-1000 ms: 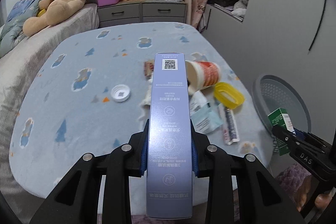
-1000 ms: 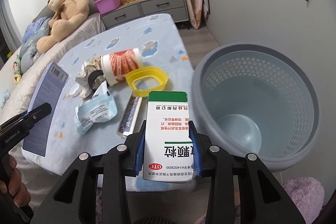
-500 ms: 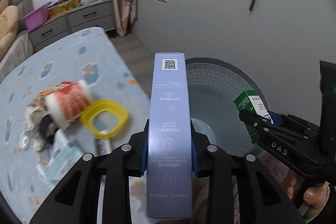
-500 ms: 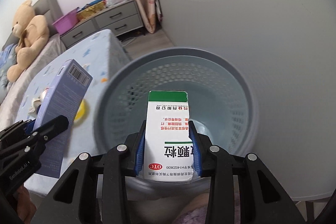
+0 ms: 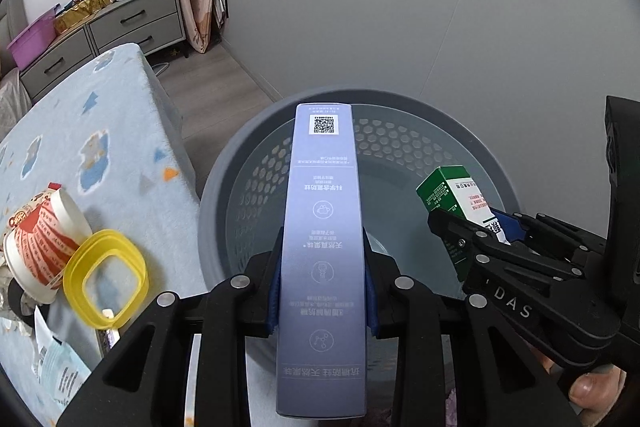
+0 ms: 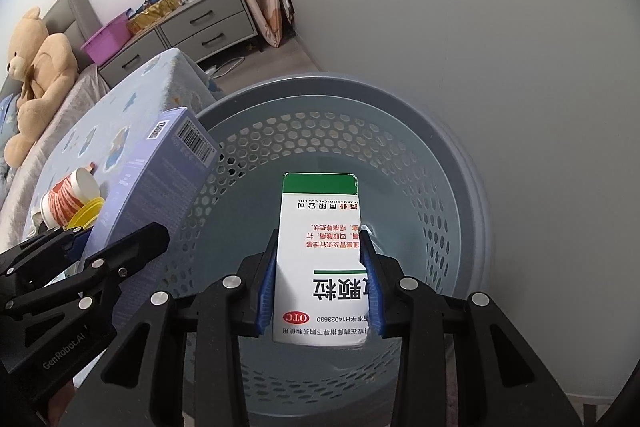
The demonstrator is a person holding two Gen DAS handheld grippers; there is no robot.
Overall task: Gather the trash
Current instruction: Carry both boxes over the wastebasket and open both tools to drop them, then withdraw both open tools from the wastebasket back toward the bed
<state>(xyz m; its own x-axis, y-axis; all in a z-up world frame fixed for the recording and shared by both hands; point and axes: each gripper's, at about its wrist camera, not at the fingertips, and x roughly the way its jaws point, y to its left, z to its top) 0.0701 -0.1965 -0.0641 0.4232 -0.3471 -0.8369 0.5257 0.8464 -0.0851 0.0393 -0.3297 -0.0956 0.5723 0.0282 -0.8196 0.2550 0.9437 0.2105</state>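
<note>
With your left gripper [image 5: 322,291] clamped on the long lilac box [image 5: 323,227] and your right gripper [image 6: 318,291] on the green-and-white carton [image 6: 320,251], both above the grey basket [image 6: 452,211], let go only once each hangs well inside its rim.

The green-and-white box [image 6: 320,259] reads "OTC" and, seemingly, "H14023630"; the right gripper [image 5: 486,231] carries "DAS", the left gripper [image 6: 92,247] "GenRobot.AI".

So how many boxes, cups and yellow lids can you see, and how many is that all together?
Boxes: 2, the long purple box in the left gripper and the green and white box in the right gripper.
Paper cups: 1, the red and white cup on the bed.
Yellow lids: 1, the yellow lid by the cup.
Total: 4
</note>
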